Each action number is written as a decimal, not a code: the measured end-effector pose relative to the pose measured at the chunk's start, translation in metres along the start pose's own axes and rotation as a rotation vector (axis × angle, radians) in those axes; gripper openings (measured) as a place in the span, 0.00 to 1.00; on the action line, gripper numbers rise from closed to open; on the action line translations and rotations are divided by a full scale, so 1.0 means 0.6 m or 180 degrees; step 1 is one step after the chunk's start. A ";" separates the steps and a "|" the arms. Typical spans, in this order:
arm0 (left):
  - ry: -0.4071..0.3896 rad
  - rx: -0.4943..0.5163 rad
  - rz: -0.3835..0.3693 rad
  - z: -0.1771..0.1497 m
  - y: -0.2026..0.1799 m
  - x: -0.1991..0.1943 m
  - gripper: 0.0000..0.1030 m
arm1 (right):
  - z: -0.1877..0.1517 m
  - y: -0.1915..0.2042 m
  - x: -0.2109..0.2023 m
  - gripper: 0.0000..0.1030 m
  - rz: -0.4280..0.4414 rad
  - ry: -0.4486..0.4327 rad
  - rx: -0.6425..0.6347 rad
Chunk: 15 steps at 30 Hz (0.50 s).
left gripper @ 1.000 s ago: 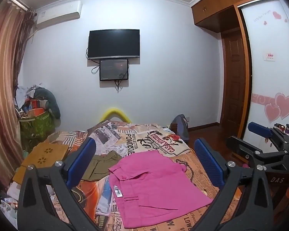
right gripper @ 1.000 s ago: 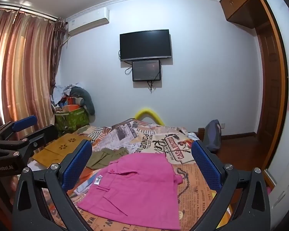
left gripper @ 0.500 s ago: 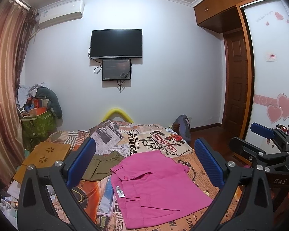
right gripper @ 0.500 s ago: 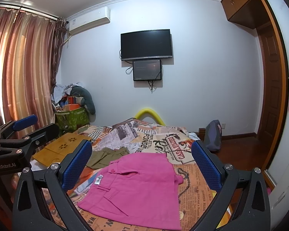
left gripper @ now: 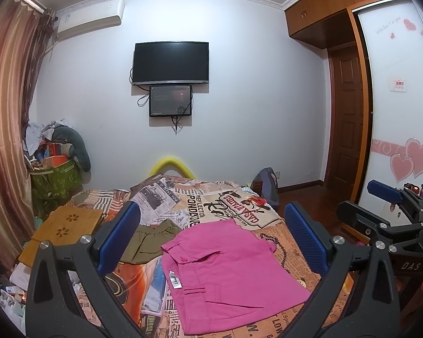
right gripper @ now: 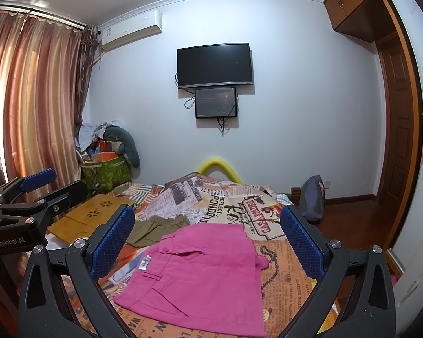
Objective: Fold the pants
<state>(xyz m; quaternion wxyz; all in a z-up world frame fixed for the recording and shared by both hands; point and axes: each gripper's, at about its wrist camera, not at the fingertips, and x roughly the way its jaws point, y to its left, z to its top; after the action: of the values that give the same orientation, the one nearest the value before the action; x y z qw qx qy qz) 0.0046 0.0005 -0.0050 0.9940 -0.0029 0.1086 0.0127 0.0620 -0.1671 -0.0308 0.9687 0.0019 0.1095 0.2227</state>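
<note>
1. A pair of pink pants [left gripper: 228, 270] lies folded into a compact rectangle on a bed [left gripper: 268, 217] covered in a newspaper-print spread, its white label [left gripper: 175, 277] facing up near the left edge.

2. The left gripper [left gripper: 211, 239] hangs above the near part of the bed, its blue-padded fingers [left gripper: 118, 236] spread wide and holding nothing; the pink pants show between them, below and apart from the pads.

3. The right gripper [right gripper: 207, 239] is held alongside at the same height, its fingers [right gripper: 300, 242] likewise released and empty, the pants [right gripper: 203, 276] framed in the gap.

4. Each tool shows in the other's camera: the right gripper [left gripper: 386, 211] at the right edge of the left wrist view, the left gripper [right gripper: 33, 197] at the left edge of the right wrist view. Neither touches the cloth.

5. An olive-green garment [left gripper: 152, 239] lies crumpled just beside the pants, toward the left, partly tucked under their upper corner.

6. A bamboo lap tray [left gripper: 62, 231] rests on the bed's left side, well apart from the pants.

7. On the far wall, a dark television [left gripper: 171, 62] hangs over a smaller screen [left gripper: 170, 100], with an air conditioner [left gripper: 90, 17] high at the left and striped curtains [right gripper: 33, 107] beside it.

8. A green bin [right gripper: 107, 173] heaped with belongings stands in the corner; a grey backpack [right gripper: 313, 197] sits on the wooden floor by the bed's right side.
</note>
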 end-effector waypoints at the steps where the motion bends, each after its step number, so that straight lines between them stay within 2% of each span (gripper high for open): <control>1: 0.0001 0.0001 0.0000 0.000 0.000 0.000 1.00 | 0.000 0.000 0.000 1.00 -0.0001 0.0001 -0.0001; 15: -0.0004 0.0006 0.0006 0.000 0.000 0.000 1.00 | -0.001 0.003 0.000 1.00 -0.0003 0.0003 -0.0004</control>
<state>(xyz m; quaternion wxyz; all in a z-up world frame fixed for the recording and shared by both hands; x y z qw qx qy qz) 0.0045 0.0002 -0.0052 0.9941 -0.0019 0.1079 0.0134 0.0610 -0.1657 -0.0314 0.9688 0.0012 0.1097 0.2224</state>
